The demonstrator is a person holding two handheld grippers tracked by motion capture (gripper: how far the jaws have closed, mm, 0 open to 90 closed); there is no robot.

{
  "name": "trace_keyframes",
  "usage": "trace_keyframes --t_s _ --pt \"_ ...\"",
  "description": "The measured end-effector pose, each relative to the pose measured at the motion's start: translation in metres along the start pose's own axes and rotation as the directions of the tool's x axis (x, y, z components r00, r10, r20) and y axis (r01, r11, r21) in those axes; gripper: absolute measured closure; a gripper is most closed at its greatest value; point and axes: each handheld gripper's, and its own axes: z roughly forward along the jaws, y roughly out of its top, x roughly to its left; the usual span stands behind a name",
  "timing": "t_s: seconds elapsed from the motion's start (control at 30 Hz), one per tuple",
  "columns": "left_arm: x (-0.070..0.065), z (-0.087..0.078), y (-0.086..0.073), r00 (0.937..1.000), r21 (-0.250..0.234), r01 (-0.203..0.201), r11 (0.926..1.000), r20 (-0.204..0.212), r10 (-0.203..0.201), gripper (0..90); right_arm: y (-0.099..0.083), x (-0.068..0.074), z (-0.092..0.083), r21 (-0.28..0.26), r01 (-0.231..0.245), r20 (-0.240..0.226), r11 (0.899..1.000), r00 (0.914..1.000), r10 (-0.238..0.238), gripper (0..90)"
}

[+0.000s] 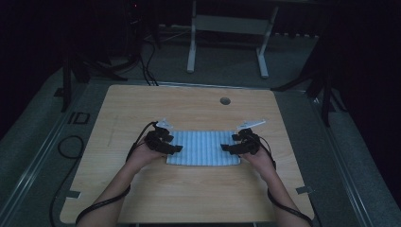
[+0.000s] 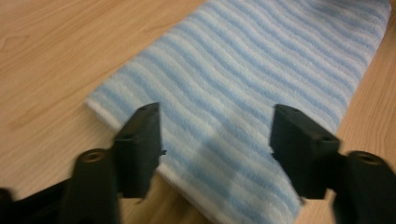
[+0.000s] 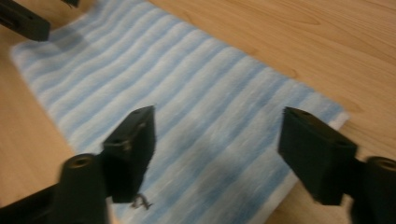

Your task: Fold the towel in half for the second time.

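Forearms come in from the near edge of the table [image 1: 142,198]; I see my left gripper [image 1: 176,148] and right gripper [image 1: 226,148] with jaws spread, pinching nothing, over opposite ends of the striped blue towel [image 1: 202,147], lying flat mid-table. Farther off sits a cable hole [image 1: 225,100].

My towel [image 1: 203,148], folded flat
Blue-and-white stripes, a neat rectangle lying mid-table, long side facing me, edges squared

Left gripper [image 1: 173,147] and right gripper [image 1: 229,147], fingers apart, tips facing inward.
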Motion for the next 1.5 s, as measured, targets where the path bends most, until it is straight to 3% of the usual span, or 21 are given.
trace_keyframes --t_s 0.03,0.17,0.23,0.33,0.47,0.6,0.77,1.07,1.13,1.23,1.5 --pt "-0.001 0.000 -0.002 1.0000 -0.008 0.006 1.0000 -0.003 -0.006 27.3 -0.002 0.002 -0.001 -0.006 0.026 -0.013 1.000 0.9996 -0.026 14.1" --pt "-0.001 -0.003 -0.010 0.9993 -0.024 0.036 0.9991 -0.006 -0.036 16.2 -0.007 0.005 -0.001 -0.024 0.043 -0.010 0.999 0.9990 -0.043 12.9" --pt "-0.002 -0.004 -0.014 0.9990 -0.046 0.027 0.9986 -0.033 -0.029 13.7 -0.010 0.006 0.001 -0.033 0.042 -0.002 0.999 0.9991 -0.042 11.9" --pt "-0.005 -0.003 -0.015 0.9980 -0.041 0.026 0.9988 -0.056 -0.028 7.4 -0.013 0.007 0.002 -0.043 0.046 0.004 0.998 0.9989 -0.046 11.7" --pt "-0.013 -0.003 -0.018 0.9971 -0.038 -0.007 0.9992 -0.076 0.004 2.7 -0.018 0.008 0.002 -0.050 0.065 0.005 0.997 0.9979 -0.065 11.5" --pt "-0.022 -0.006 -0.024 0.9977 -0.066 -0.019 0.9976 -0.065 0.015 2.2 -0.024 0.006 -0.003 -0.059 0.079 0.020 0.995 0.9968 -0.078 11.3" --pt "-0.027 -0.008 -0.029 0.9981 -0.063 -0.022 0.9977 -0.060 0.019 2.1 -0.032 0.002 -0.010 -0.064 0.078 0.051 0.995 0.9959 -0.075 11.3" --pt "-0.025 -0.020 -0.050 0.9937 -0.141 -0.023 0.9897 -0.112 0.007 2.1 -0.056 -0.006 -0.029 -0.077 0.065 0.094 0.995 0.9939 -0.057 10.8" --pt "-0.023 -0.022 -0.054 0.9938 -0.130 -0.009 0.9914 -0.111 -0.006 2.2 -0.062 -0.008 -0.033 -0.078 0.062 0.098 0.995 0.9937 -0.054 10.7" --pt "-0.021 -0.026 -0.064 0.9920 -0.104 -0.022 0.9944 -0.126 0.009 2.2 -0.069 -0.012 -0.039 -0.073 0.062 0.111 0.995 0.9924 -0.053 10.8" --pt "-0.015 -0.034 -0.086 0.9891 -0.109 0.018 0.9939 -0.143 -0.034 2.2 -0.089 -0.022 -0.056 -0.095 0.019 0.144 0.995 0.9896 -0.005 10.8"
